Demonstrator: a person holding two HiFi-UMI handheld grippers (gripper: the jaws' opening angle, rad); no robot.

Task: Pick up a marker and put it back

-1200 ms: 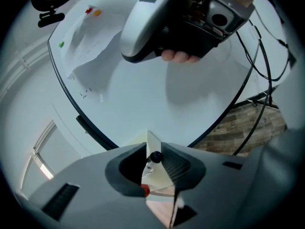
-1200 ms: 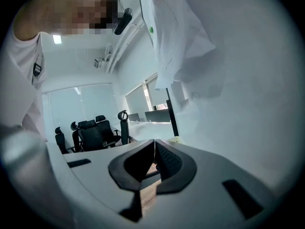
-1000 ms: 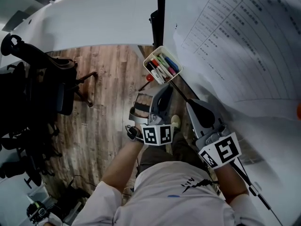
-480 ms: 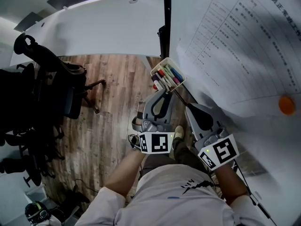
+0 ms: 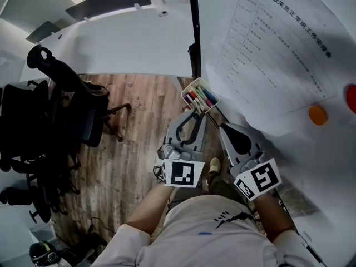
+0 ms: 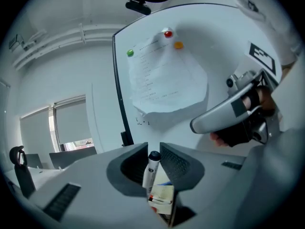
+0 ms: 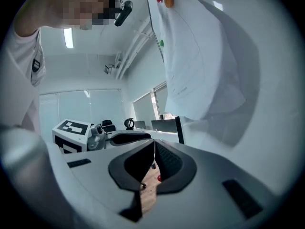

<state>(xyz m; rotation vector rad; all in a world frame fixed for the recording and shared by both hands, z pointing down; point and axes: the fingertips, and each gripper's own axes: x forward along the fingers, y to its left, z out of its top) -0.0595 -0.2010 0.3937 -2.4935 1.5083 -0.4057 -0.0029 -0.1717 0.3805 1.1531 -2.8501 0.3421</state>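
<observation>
White marker with black cap [image 6: 152, 168] stands upright between jaws of left tool [image 6: 153, 150], clamped at barrel, cap poking above jaw tips. Small white tray of coloured markers [image 5: 191, 87] just below and ahead. Right tool [image 7: 154, 144] alongside, jaws pressed together, empty.

- The left claw [image 6: 153, 152] was moulded in matt grey plastic, and its inner pads [image 6: 175, 164] were dark and finely ribbed.
- The marker [image 6: 152, 171] was made of smooth white plastic, with a dark cap.
- The floor [image 5: 133, 127] was laid in grained wood planks.
- The sheet [image 5: 267, 54] was of thin white paper, printed and creased.
- The whiteboard [image 5: 328, 160] was finished smooth and faintly glossy.
- The shirt [image 5: 211, 235] was of white cloth.
</observation>
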